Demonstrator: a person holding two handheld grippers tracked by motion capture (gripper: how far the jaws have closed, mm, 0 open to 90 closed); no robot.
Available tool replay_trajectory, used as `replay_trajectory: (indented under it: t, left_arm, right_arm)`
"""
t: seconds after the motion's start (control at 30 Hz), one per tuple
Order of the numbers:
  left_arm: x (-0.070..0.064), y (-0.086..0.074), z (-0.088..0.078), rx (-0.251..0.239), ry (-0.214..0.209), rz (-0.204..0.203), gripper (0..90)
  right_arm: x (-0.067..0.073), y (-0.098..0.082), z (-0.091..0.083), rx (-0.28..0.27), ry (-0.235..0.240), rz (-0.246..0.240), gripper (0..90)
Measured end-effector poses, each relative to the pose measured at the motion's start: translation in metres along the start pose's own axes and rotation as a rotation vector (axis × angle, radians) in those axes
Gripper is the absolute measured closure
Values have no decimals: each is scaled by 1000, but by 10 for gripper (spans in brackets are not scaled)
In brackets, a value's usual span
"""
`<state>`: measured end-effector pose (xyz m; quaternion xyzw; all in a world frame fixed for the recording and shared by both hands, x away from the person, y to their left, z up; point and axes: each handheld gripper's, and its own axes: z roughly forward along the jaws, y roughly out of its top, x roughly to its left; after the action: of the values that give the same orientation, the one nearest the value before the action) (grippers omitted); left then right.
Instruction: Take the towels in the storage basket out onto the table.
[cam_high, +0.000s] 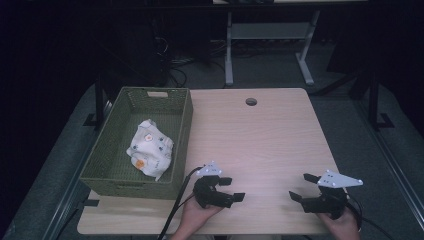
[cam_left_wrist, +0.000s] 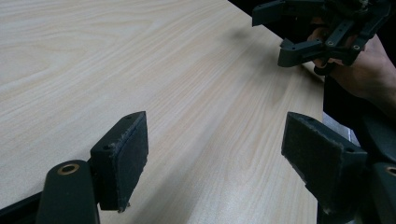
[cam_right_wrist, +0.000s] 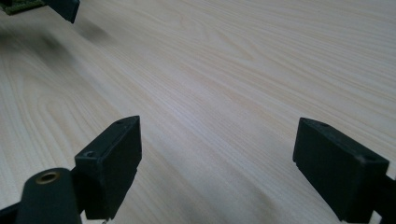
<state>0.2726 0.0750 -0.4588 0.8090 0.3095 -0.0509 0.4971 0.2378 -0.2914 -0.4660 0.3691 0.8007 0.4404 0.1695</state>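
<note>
1. At the lower middle of the frame, the left gripper (cam_high: 226, 189) and right gripper (cam_high: 303, 186) hover released over the bare desk (cam_high: 260, 135), holding nothing.
2. The cloth (cam_high: 150, 148) lies crumpled in the green basket (cam_high: 182, 131), left of centre.
3. Probably nothing is in hand yet; next, the left gripper must reach into the basket.

Two handheld grippers over the wooden table (cam_high: 260, 145): left gripper (cam_high: 231, 188), right gripper (cam_high: 301, 187), each with two jaws spread wide, nothing between them. One green woven basket (cam_high: 184, 125), up and left of the left gripper. One crumpled white printed cloth (cam_high: 150, 148) inside it. One round cable hole (cam_high: 251, 101), far beyond both grippers.
</note>
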Motion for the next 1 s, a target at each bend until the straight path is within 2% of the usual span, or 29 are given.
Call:
replay_trajectory:
  t: [0.13, 0.4, 0.5, 0.63, 0.77, 0.93, 1.0]
  left_arm:
    - [0, 0, -2, 6, 11, 5, 226]
    - [-1, 3, -8, 6, -3, 7, 227]
    - [-3, 7, -10, 0, -29, 3, 227]
    - [-5, 11, -11, 3, -39, 11, 227]
    - [-6, 16, -13, -9, -62, -3, 227]
    - [-6, 26, -16, -6, -96, -8, 224]
    - [-5, 36, -22, -13, -117, -6, 223]
  right_arm:
    - [-1, 0, 2, 3, 2, -3, 149]
    - [0, 0, 1, 0, 0, -6, 149]
    - [1, 1, 2, 5, -1, -9, 150]
    - [1, 1, 1, 6, -2, -6, 149]
    - [0, 1, 2, 9, -1, -10, 149]
    - [1, 1, 1, 6, -1, -4, 149]
    - [1, 1, 1, 6, -2, -4, 149]
